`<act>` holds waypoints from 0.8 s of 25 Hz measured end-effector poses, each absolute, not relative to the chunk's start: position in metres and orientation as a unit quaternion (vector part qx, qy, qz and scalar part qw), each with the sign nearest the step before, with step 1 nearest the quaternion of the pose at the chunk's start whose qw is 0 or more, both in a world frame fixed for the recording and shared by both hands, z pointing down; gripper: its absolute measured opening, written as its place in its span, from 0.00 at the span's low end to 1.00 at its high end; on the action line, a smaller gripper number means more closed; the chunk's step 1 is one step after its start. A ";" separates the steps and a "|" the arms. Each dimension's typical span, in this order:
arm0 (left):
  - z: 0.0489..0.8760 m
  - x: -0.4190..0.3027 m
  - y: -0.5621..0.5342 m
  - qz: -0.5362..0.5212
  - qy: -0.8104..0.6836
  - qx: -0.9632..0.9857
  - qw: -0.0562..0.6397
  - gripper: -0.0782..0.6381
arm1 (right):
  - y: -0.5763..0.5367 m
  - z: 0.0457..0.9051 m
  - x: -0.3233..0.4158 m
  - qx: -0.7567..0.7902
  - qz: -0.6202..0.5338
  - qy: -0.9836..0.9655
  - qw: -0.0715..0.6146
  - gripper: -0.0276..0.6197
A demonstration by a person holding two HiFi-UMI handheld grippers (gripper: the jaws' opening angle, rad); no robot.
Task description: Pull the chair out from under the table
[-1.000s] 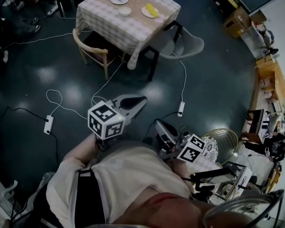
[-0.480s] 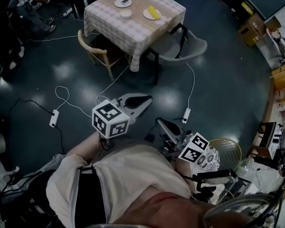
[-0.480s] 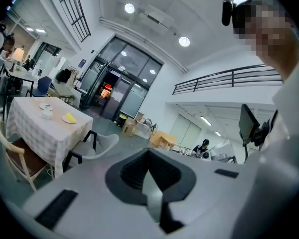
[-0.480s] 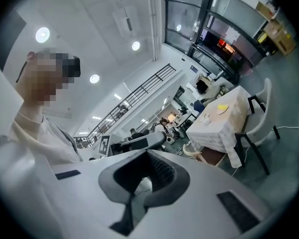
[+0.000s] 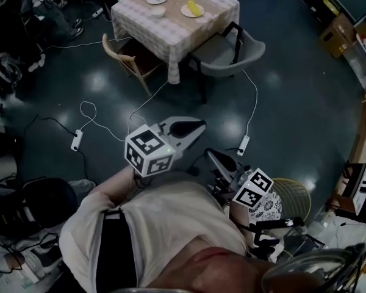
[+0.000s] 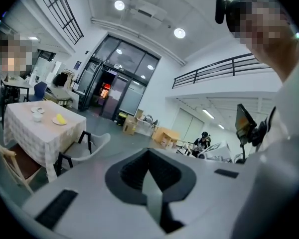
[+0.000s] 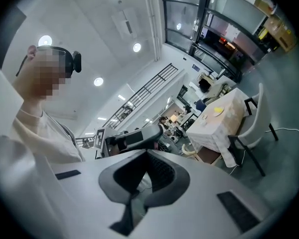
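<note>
A table (image 5: 171, 23) with a checked cloth stands far off at the top of the head view. A grey shell chair (image 5: 229, 52) is tucked at its right side and a wooden chair (image 5: 123, 52) at its left. My left gripper (image 5: 198, 126) is held level in front of the person's chest, shut and empty, well short of both chairs. My right gripper (image 5: 215, 157) hangs lower right of it, jaws together, holding nothing. In the left gripper view the table (image 6: 37, 131) and grey chair (image 6: 87, 147) lie at the left. The right gripper view shows the grey chair (image 7: 254, 117) at the right.
White cables and two power strips (image 5: 77, 140) (image 5: 243, 145) trail over the dark floor between me and the table. Plates and a yellow item (image 5: 194, 8) sit on the cloth. A wire basket (image 5: 290, 194) and cluttered shelves stand at the right, bags and gear at the left.
The person has moved across the floor; both grippers went along and sit a little further right in the head view. Neither jaw pair changed. The chairs have not moved.
</note>
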State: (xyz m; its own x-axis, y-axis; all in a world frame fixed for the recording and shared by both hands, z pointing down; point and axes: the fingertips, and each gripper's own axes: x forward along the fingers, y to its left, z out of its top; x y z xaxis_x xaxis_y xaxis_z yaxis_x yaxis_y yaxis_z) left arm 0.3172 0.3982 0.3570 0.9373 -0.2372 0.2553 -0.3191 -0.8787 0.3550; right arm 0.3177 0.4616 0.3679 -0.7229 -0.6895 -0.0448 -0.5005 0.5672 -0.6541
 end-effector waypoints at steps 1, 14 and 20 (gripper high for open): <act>0.359 0.317 0.397 0.107 -0.151 0.962 0.200 0.12 | 0.460 0.368 0.318 -0.333 -0.317 0.875 0.148 0.05; 0.371 0.224 0.285 0.068 -0.246 0.941 0.221 0.12 | 0.358 0.380 0.249 -0.272 -0.351 0.890 0.106 0.06; 0.368 0.141 0.206 0.047 -0.294 0.928 0.225 0.12 | 0.282 0.373 0.180 -0.249 -0.348 0.901 0.073 0.06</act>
State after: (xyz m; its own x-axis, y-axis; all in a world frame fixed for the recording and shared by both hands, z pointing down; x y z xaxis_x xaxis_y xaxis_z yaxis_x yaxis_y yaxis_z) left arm 0.1406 0.2061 0.3683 0.8226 -0.5246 0.2192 -0.5667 -0.7253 0.3909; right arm 0.1796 0.2824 0.3734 -0.8653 -0.4996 0.0420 -0.3983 0.6340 -0.6629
